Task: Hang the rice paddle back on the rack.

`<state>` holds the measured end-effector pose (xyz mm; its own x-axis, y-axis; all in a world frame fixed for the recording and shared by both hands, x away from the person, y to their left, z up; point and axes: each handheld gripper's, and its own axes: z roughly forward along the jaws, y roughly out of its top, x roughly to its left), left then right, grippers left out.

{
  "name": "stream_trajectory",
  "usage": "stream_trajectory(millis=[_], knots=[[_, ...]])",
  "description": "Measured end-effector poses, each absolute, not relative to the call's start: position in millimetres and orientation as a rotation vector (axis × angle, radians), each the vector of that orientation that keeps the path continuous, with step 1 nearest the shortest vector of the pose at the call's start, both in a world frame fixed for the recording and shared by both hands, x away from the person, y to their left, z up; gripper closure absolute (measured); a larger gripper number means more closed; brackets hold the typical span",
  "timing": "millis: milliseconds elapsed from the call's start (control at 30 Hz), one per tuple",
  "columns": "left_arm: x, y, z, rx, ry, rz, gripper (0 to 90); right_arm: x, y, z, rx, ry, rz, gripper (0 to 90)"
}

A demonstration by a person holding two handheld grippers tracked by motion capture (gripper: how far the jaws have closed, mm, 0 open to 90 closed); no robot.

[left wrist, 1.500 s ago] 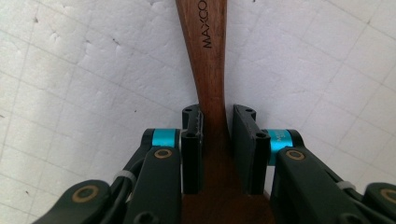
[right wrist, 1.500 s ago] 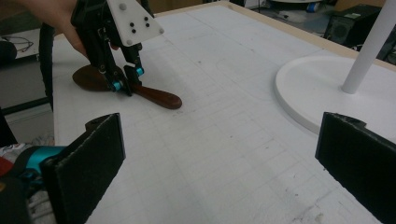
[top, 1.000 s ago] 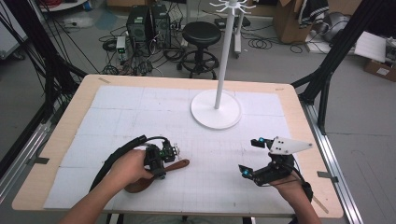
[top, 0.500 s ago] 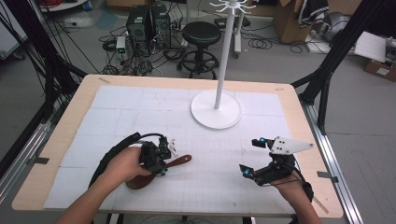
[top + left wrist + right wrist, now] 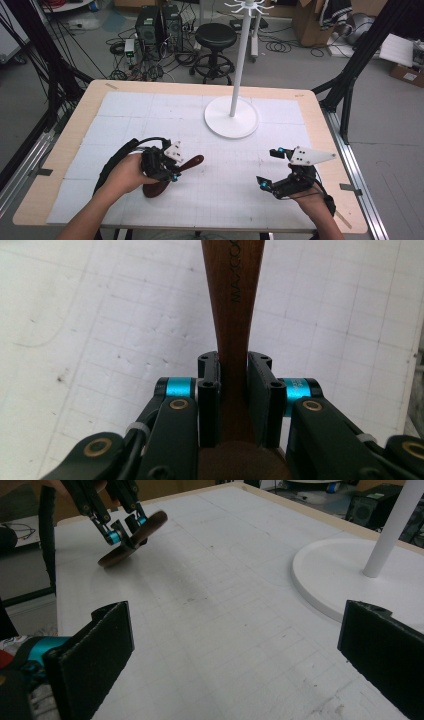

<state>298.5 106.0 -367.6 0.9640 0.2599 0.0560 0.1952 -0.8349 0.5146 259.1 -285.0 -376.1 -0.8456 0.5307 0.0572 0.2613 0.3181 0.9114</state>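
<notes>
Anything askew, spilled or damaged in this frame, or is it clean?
Nothing spilled or broken. The one thing askew is the wooden spoon: the left gripper is clamped on its handle and one end is tilted up off the white mat. The right gripper is open, holding nothing.

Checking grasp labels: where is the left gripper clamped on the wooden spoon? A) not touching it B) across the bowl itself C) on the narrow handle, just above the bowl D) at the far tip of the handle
C: in the left gripper view the left gripper has its jaws pressed on both sides of the wooden spoon at its thin neck, the bowl just below them and the handle running on past.
</notes>
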Motion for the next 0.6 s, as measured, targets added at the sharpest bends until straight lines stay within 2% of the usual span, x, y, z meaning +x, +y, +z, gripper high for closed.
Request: stream_trajectory(millis=[600], knots=[[302.9,122.8,-349.2,2.383,0.282,0.124,76.5,259.3,-284.8,-376.7,0.72,2.336,1.545,0.5]])
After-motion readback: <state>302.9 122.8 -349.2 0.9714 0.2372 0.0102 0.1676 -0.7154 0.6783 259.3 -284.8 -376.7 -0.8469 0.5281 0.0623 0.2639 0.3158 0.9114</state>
